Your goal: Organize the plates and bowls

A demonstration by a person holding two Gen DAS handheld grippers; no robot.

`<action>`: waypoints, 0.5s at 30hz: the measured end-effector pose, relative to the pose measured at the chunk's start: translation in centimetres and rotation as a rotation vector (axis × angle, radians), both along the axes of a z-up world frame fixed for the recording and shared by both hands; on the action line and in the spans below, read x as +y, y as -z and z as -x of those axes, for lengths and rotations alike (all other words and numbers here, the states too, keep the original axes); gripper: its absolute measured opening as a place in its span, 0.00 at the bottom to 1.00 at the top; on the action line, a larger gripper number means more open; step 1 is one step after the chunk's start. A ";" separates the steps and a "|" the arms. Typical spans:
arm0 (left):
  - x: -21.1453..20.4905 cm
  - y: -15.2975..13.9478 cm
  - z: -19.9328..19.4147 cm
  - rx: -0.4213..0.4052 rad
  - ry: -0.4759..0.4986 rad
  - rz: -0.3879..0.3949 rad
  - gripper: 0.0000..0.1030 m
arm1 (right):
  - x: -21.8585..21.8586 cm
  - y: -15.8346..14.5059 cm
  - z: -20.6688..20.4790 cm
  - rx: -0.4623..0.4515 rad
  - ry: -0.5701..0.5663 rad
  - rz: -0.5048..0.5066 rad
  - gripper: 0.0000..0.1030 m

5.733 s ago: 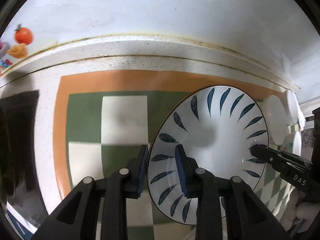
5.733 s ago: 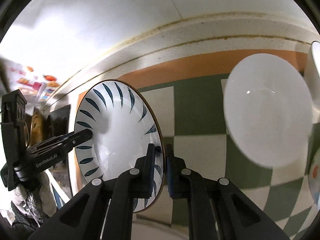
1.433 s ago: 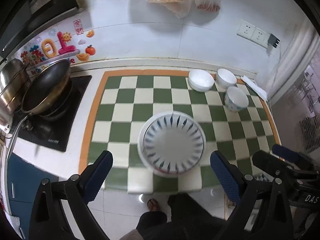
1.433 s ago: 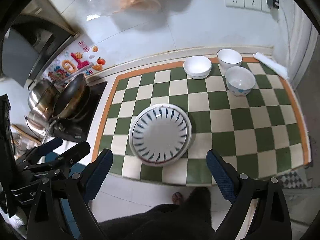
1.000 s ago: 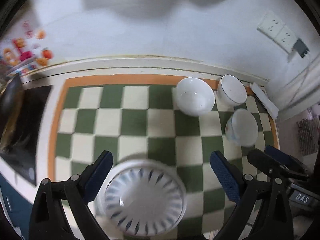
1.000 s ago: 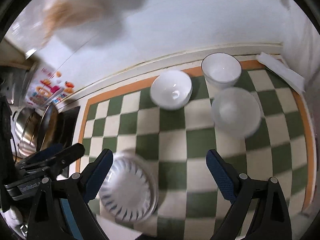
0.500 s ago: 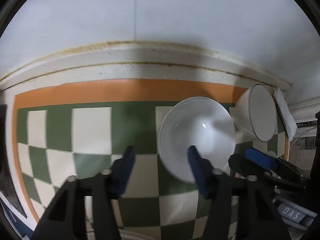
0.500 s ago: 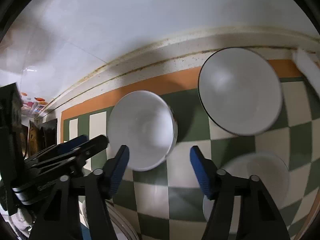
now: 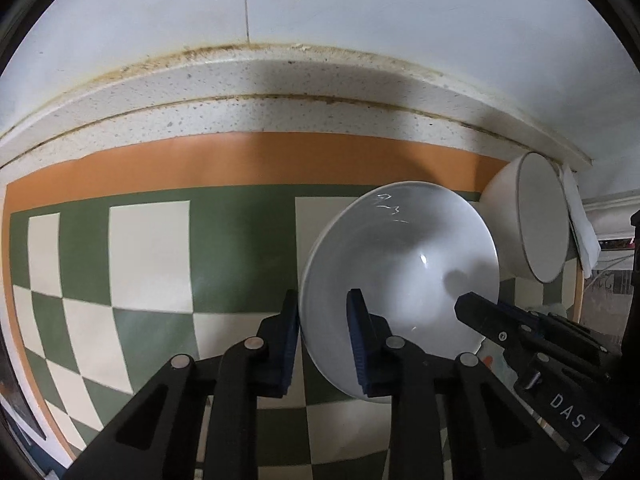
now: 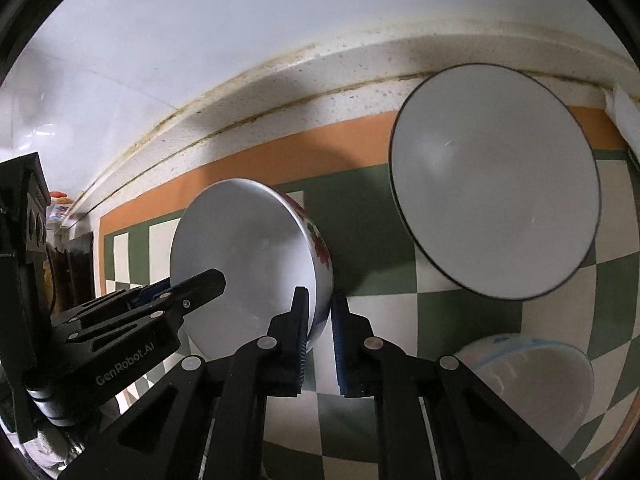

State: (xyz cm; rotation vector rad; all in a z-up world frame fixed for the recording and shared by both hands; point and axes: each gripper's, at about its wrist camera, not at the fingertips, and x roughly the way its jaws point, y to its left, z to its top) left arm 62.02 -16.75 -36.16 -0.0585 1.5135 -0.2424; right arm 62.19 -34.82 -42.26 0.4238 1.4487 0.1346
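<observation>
Straddling opposite rims of one floral-sided white bowl on the checkered mat: left gripper and right gripper, jaws narrowly parted, grip unconfirmed. Risk: uneven closure tips it against dark-rimmed bowl.

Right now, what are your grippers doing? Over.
Left gripper and right gripper both straddle the white bowl's rim, not clamped. Dark-rimmed bowl close beside it.

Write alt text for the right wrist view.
The right gripper straddles the rim of a white bowl with red flowers on a green checkered mat, while the left gripper reaches in opposite. A dark-rimmed bowl sits behind.
</observation>
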 end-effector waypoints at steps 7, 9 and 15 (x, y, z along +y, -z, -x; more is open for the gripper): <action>-0.4 -4.6 3.3 -0.065 0.020 0.006 0.21 | 0.5 -4.7 3.8 -0.064 -0.012 -0.013 0.13; 0.4 -5.8 4.7 -0.079 0.035 0.014 0.21 | 0.5 -6.0 6.0 -0.079 -0.010 -0.016 0.13; 0.0 -8.5 10.3 -0.098 0.084 0.051 0.21 | -0.3 -8.1 13.5 -0.088 0.018 -0.031 0.13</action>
